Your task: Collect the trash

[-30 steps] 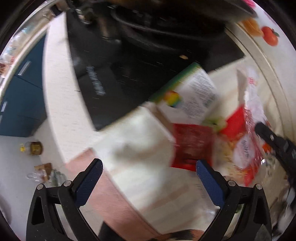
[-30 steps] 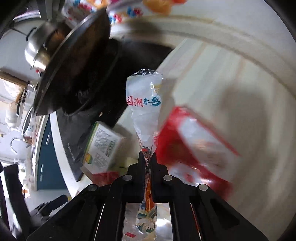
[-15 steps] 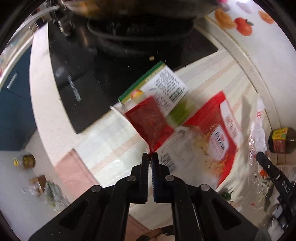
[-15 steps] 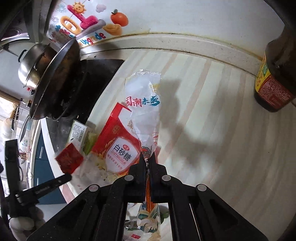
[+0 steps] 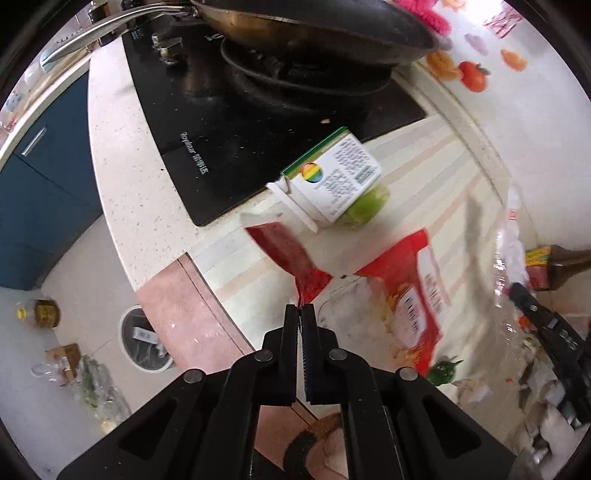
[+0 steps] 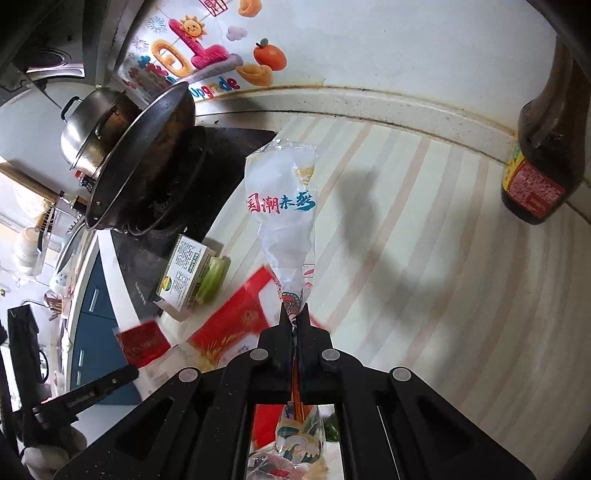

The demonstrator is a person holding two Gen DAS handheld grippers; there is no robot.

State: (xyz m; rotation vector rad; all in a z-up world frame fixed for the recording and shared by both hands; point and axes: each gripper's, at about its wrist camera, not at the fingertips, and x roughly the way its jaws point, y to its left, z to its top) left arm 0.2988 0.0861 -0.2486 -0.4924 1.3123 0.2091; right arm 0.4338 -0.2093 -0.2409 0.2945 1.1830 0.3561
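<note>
My left gripper (image 5: 302, 308) is shut on a small red sachet (image 5: 286, 251) and holds it above the striped counter; the sachet also shows in the right wrist view (image 6: 142, 341). My right gripper (image 6: 294, 314) is shut on a clear plastic wrapper with red and blue print (image 6: 284, 210), held up off the counter; it shows blurred in the left wrist view (image 5: 508, 254). A red and clear sugar bag (image 5: 406, 306) lies on the counter below both grippers. A green and white carton (image 5: 332, 177) lies beside a green vegetable piece (image 5: 367, 206).
A black cooktop (image 5: 221, 122) with a wok (image 5: 314, 26) is at the back. A dark sauce bottle (image 6: 543, 147) stands by the wall. A trash bin (image 5: 144, 341) stands on the floor below the counter edge. More scraps (image 5: 546, 398) lie at the right.
My left gripper closed on the red sachet and has lifted it up and back from the counter. My right gripper has risen with the clear wrapper, pulling away from the sugar bag.
</note>
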